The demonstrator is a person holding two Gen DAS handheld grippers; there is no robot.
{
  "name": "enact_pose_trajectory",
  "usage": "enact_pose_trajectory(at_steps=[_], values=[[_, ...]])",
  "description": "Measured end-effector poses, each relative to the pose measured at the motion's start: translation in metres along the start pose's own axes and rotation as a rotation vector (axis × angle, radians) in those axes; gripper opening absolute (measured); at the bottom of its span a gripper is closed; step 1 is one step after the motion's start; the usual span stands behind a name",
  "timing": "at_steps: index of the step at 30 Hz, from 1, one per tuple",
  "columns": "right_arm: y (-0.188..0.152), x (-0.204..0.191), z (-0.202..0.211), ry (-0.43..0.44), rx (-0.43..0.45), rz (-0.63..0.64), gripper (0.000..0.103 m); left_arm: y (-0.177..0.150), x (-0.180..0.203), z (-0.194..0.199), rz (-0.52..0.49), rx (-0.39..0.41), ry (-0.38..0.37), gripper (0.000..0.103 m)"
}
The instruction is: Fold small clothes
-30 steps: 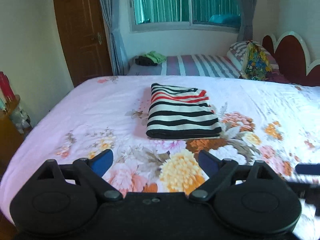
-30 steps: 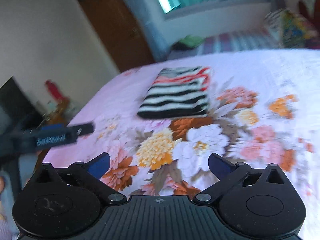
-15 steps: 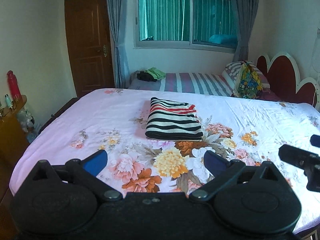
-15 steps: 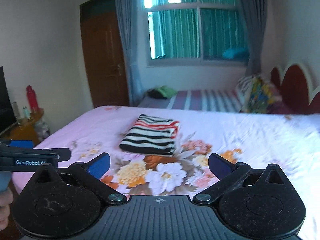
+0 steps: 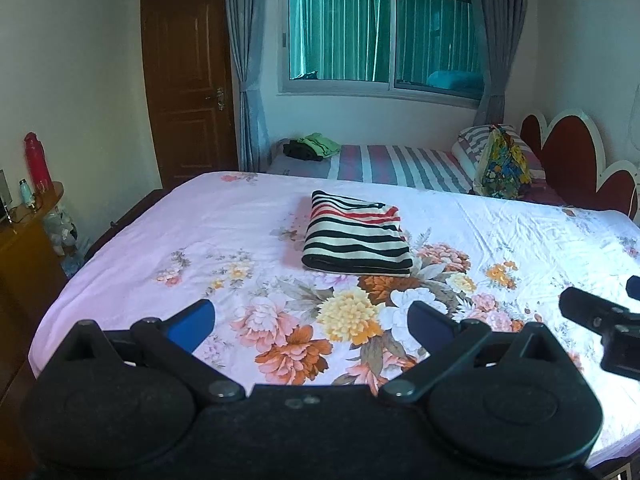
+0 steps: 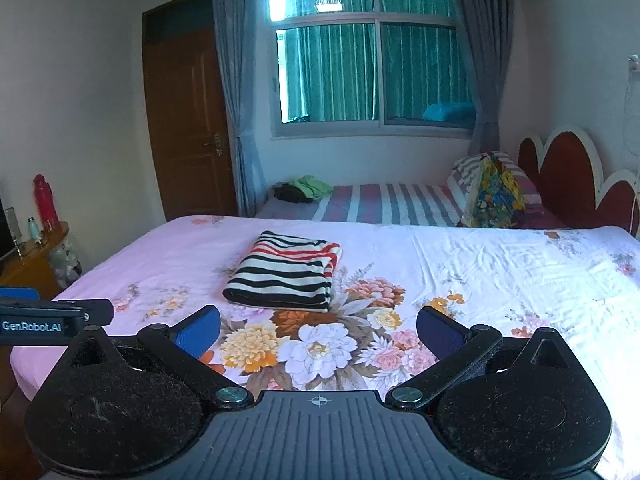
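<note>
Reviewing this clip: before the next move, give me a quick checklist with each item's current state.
1. Striped garment folded into a compact rectangle: ok.
2. Garment lying flat on the floral bedsheet: ok.
3. Left gripper open, holding nothing: ok.
4. Right gripper open, holding nothing: ok.
5. Both grippers apart from the garment: ok.
6. Another unfolded small garment on this bed: cannot tell; none in view.
</note>
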State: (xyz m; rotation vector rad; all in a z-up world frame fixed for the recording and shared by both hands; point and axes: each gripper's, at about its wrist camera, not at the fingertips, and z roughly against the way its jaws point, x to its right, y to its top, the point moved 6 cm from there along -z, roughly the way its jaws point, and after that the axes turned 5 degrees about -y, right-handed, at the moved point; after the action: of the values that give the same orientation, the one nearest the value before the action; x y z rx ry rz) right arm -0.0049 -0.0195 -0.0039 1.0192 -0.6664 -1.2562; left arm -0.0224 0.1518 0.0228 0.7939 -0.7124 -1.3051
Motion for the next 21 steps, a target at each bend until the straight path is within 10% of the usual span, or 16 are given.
enact_pose_trajectory(at_steps=[21], values=[[-0.0029, 0.0061, -0.0079, -0.003, -0.030, -0.024, 0.103, -0.0009, 0.0008, -0.0043, -0.005, -0.003, 0.010, 0.102]])
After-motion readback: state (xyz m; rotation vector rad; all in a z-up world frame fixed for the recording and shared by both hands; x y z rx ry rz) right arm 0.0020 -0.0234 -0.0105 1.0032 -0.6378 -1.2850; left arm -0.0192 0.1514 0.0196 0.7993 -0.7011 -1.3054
